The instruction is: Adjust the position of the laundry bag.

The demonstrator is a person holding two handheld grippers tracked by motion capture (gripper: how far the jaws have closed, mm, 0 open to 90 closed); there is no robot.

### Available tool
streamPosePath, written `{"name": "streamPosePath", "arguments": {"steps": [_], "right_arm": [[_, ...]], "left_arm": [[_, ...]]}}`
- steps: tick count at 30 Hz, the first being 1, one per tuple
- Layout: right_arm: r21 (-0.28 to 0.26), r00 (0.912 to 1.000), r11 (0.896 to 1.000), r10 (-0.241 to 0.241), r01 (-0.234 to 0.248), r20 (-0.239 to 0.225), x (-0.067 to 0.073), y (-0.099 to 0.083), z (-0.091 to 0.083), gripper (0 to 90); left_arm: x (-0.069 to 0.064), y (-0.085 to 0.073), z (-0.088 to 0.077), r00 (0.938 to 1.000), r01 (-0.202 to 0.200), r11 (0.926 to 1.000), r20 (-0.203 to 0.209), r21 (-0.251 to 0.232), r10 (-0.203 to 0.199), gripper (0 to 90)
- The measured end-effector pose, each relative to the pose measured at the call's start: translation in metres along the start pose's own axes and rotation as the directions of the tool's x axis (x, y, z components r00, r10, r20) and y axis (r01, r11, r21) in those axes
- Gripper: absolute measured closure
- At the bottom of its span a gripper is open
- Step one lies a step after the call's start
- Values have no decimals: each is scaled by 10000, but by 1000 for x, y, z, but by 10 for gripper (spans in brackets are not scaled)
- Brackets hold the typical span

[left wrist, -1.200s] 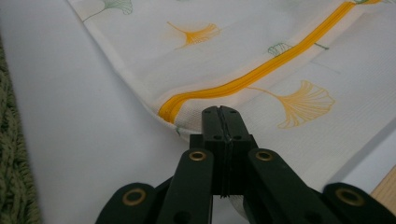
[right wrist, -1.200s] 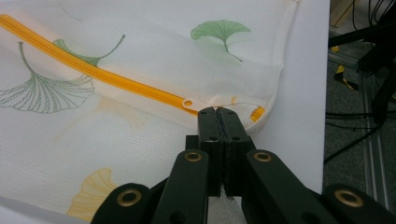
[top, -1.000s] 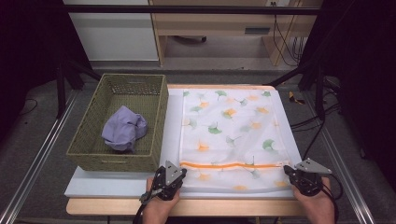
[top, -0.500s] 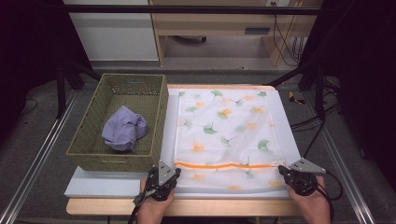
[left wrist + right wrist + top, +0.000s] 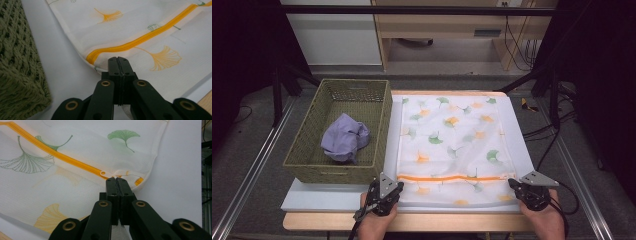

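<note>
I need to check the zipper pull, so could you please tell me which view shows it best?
The right gripper view: the white zipper pull lies sharp on the orange zipper, just beyond the shut right tool. The high view shows the zipper as a thin line, the pull too small to tell. The left gripper view shows the zipper's other end.
</note>
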State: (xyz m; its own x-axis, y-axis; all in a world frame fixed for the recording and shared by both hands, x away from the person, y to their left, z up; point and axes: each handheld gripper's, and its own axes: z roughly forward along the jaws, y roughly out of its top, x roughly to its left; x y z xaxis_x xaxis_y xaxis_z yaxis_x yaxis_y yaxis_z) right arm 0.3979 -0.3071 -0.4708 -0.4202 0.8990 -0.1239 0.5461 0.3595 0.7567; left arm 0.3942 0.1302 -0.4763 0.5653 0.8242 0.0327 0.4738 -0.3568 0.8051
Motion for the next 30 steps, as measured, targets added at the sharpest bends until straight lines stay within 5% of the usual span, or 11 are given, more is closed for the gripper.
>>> {"name": "streamPosePath", "arguments": {"steps": [20, 23, 30], "right_arm": [[-65, 9994, 9994, 355, -354, 53, 0, -4, -8, 883], [-421, 9981, 9975, 575, -564, 239, -2, -2, -12, 658], [-1113, 9903, 9897, 1006, -897, 963, -7, 3, -16, 385]], "left_arm": [[-2, -2, 4, 10000, -81, 9999, 12, -77, 81, 859], [-6, 3, 3, 9999, 38, 9990, 119, -455, -33, 651], [-17, 11, 2, 9989, -381, 9952, 245, -900, 405, 372]]}}
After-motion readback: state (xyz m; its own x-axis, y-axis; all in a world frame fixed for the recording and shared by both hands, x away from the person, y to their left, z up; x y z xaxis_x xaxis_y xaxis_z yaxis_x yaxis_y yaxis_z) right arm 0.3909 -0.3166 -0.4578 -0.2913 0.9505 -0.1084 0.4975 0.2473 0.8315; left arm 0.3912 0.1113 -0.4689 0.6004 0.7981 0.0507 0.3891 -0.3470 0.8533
